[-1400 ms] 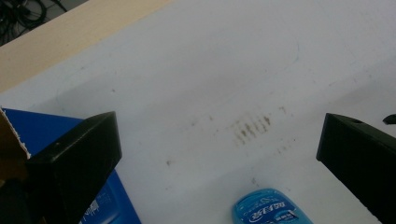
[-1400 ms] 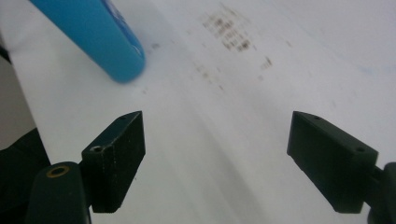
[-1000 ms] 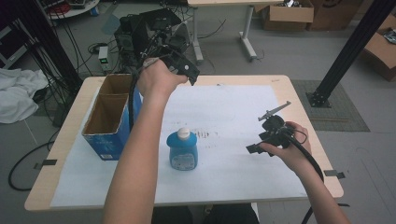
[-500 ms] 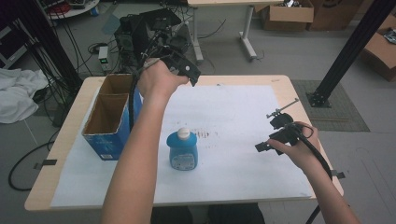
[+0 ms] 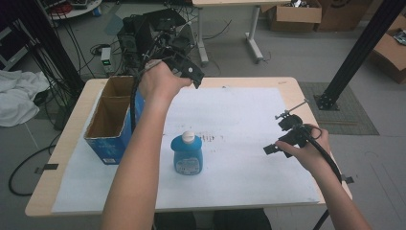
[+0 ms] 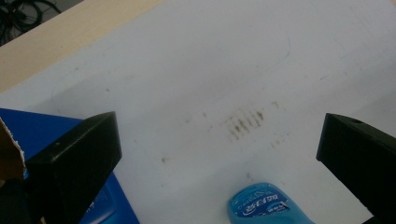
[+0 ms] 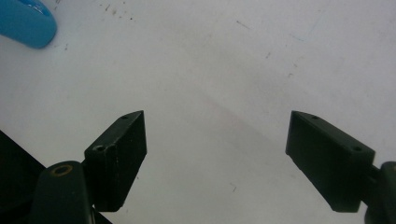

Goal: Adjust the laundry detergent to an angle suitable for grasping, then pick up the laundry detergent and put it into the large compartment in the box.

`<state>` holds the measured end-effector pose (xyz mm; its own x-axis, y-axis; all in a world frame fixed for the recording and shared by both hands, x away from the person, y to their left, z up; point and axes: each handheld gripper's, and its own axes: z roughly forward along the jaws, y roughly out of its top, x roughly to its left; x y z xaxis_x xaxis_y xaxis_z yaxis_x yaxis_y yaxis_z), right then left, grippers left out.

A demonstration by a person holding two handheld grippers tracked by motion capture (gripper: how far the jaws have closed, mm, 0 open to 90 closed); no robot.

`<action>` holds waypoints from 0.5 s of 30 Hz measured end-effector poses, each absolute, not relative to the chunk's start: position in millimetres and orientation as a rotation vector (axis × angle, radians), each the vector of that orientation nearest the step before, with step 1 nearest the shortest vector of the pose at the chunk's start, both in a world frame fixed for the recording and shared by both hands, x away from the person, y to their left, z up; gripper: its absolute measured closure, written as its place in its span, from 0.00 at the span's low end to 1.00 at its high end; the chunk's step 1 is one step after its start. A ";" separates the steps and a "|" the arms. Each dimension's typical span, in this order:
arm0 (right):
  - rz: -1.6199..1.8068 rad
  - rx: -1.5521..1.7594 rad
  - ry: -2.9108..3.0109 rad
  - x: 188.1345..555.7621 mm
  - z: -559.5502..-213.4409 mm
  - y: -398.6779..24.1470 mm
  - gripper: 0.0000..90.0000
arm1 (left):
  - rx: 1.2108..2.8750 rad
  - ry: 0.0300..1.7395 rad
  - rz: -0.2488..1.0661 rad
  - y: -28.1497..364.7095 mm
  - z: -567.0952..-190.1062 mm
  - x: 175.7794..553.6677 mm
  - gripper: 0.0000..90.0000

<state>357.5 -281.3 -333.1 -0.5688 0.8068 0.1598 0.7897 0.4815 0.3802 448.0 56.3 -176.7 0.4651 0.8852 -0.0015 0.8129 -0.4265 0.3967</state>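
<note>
Two grippers are working above the counter (image 5: pixel 72 191), and I am watching both with their jaws spread wide and nothing between them. The left gripper (image 5: pixel 189 76) is hovering high near the far edge, beside the open blue cardboard box (image 5: pixel 112 129) that is standing at the left side. In the left gripper view its jaws are framing bare white paper (image 6: pixel 210 70), with the top of the blue bottle (image 6: pixel 264 207) showing low between them and a corner of the box (image 6: pixel 28 128) at the left. The blue bottle (image 5: pixel 187 152) is standing upright with its white cap on, just right of the box, near the middle of the paper. The right gripper (image 5: pixel 287 136) is hanging over the paper's right side, well apart from the bottle.
</note>
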 end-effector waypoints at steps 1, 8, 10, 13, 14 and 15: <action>0.654 1.439 2.668 357.7 -333.5 -281.5 0.23 | 2.377 1.437 0.293 56.1 -176.9 447.7 0.01; 0.653 1.431 2.671 356.9 -332.0 -282.7 0.22 | 2.368 1.432 0.293 57.5 -174.2 445.1 0.00; 0.658 1.434 2.670 356.9 -331.6 -282.5 0.22 | 2.371 1.426 0.290 57.9 -173.6 445.0 0.00; 0.661 1.430 2.673 357.6 -332.7 -282.7 0.22 | 2.379 1.402 0.280 58.5 -172.7 444.6 0.00; 0.661 1.430 2.673 357.6 -332.7 -282.7 0.22 | 2.379 1.402 0.280 58.5 -172.7 444.6 0.00; 0.658 1.431 2.675 357.5 -332.9 -282.6 0.22 | 2.378 1.396 0.279 58.6 -172.8 444.2 0.00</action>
<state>357.5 -282.6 -332.9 -0.5745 0.8022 0.1627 0.7861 0.4853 0.3827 444.2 58.6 -172.8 0.4905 0.8713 -0.0154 0.7986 -0.4423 0.4081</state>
